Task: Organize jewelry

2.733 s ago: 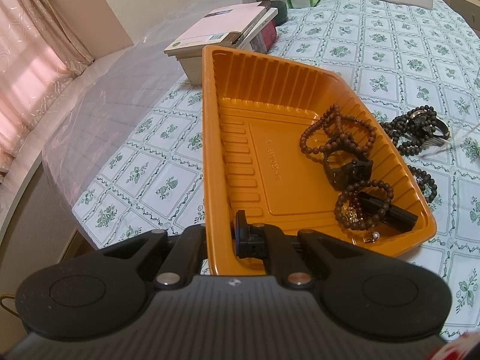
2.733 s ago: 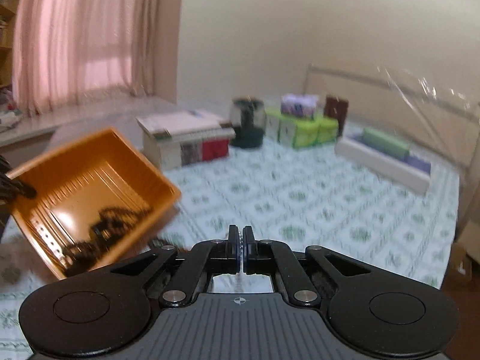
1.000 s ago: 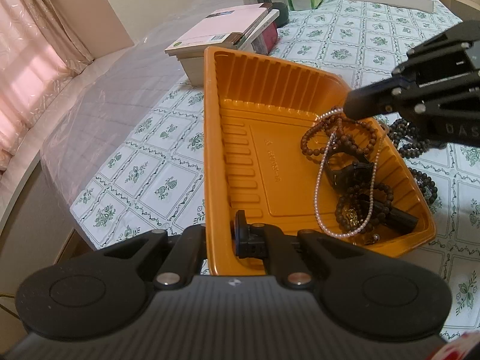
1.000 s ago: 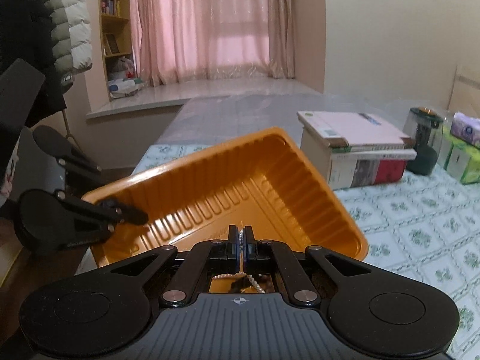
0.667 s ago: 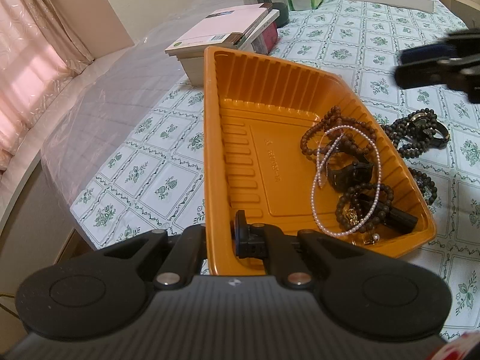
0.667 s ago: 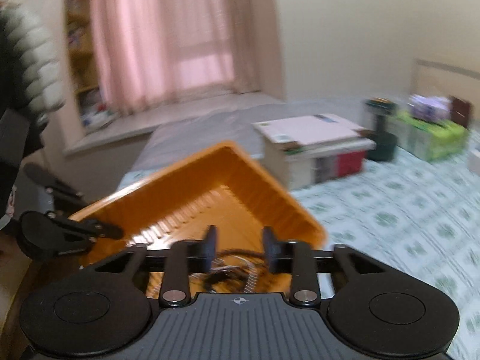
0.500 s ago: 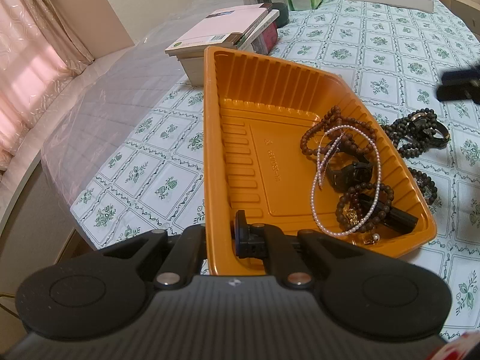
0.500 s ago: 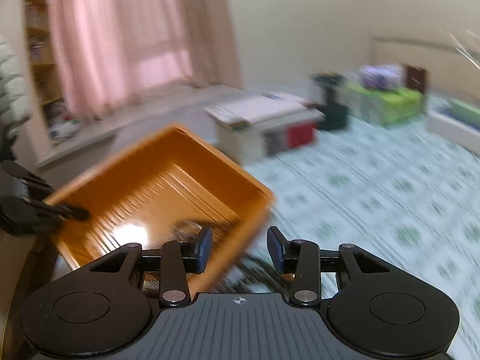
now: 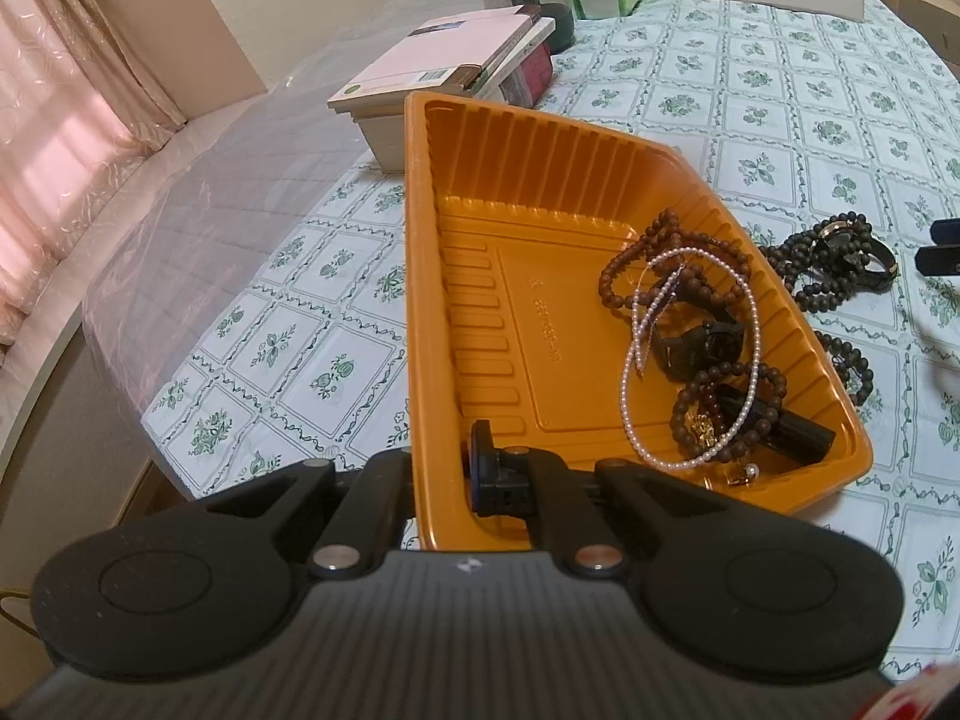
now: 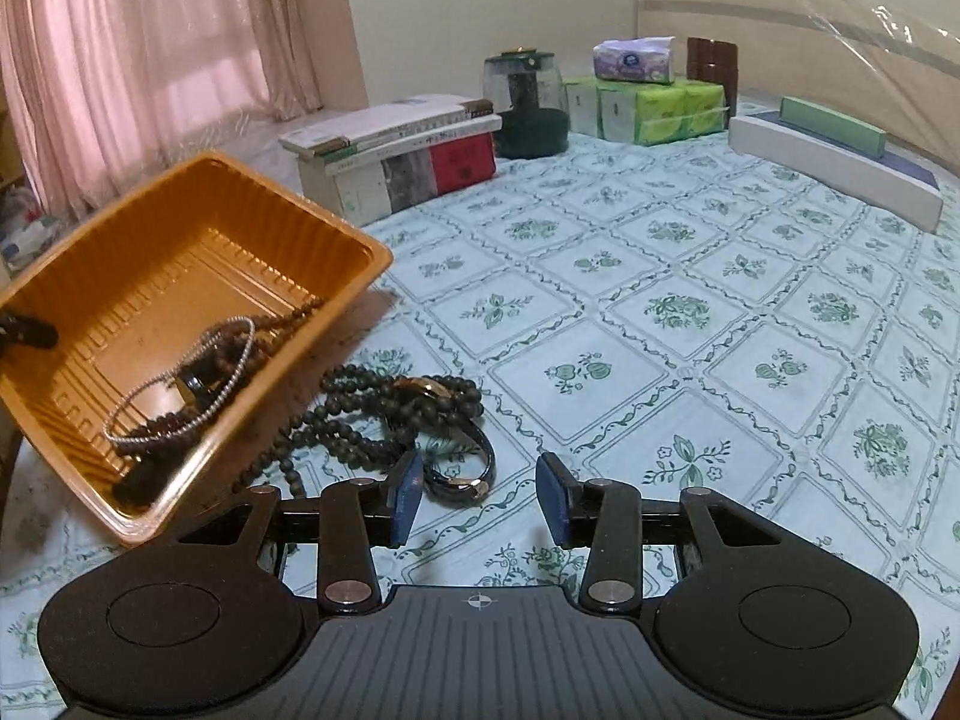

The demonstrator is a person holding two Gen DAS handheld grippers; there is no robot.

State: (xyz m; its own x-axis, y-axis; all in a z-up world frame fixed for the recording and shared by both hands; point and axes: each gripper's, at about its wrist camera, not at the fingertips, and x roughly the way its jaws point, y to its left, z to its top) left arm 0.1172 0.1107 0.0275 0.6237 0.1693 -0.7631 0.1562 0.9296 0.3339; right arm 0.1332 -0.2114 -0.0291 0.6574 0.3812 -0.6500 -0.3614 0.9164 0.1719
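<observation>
With our left gripper [image 9: 442, 474] clamped on the orange tray [image 9: 420, 276] holding the pearl necklace [image 9: 690, 354], our empty right gripper [image 10: 477, 498], jaws apart, faces the dark bead strand [image 10: 360, 414] and watch [image 10: 462, 456] left outside.

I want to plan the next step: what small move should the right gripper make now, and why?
Probably ease the right gripper forward and down over the watch. Its jaws are open and empty, the watch and dark beads lie on the cloth beside the tray, and the left gripper holds the tray tilted.
</observation>
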